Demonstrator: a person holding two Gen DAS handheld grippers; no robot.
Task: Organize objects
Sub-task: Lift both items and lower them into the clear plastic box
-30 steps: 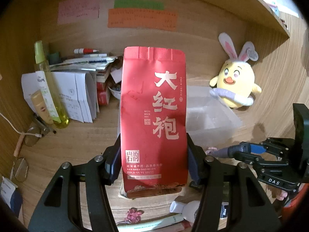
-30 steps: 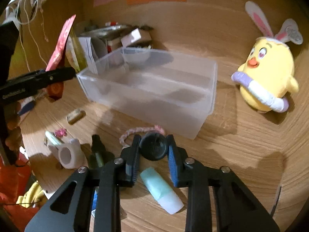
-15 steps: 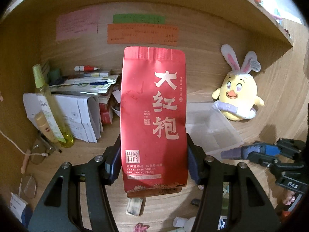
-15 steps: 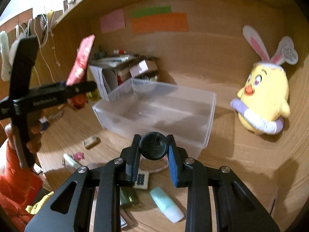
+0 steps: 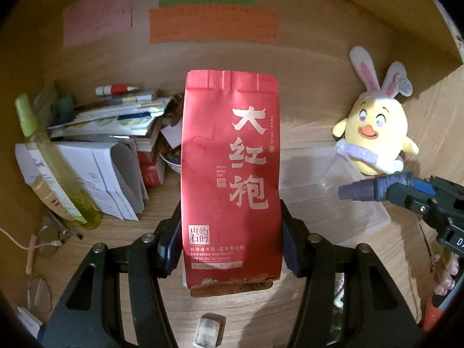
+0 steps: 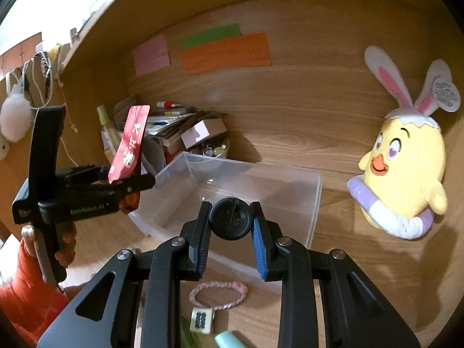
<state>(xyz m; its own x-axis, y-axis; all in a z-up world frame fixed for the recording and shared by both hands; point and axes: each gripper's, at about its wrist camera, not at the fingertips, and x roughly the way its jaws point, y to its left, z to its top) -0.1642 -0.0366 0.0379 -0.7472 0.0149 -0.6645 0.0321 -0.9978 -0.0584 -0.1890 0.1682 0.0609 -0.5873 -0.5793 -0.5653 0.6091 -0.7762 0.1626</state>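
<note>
Left wrist view: the left gripper [image 5: 230, 246] clamps the lower sides of an upright red tea packet [image 5: 230, 174]. Right gripper [image 6: 230, 232] pinches a black round cap [image 6: 230, 222] above the clear plastic bin [image 6: 290, 203]; beyond sits 1 yellow chick plush [image 6: 406, 171].

both grippers are raised, the left gripper [image 5: 231, 249] and right gripper [image 6: 231, 233] each with fingers clamped tight.
</note>
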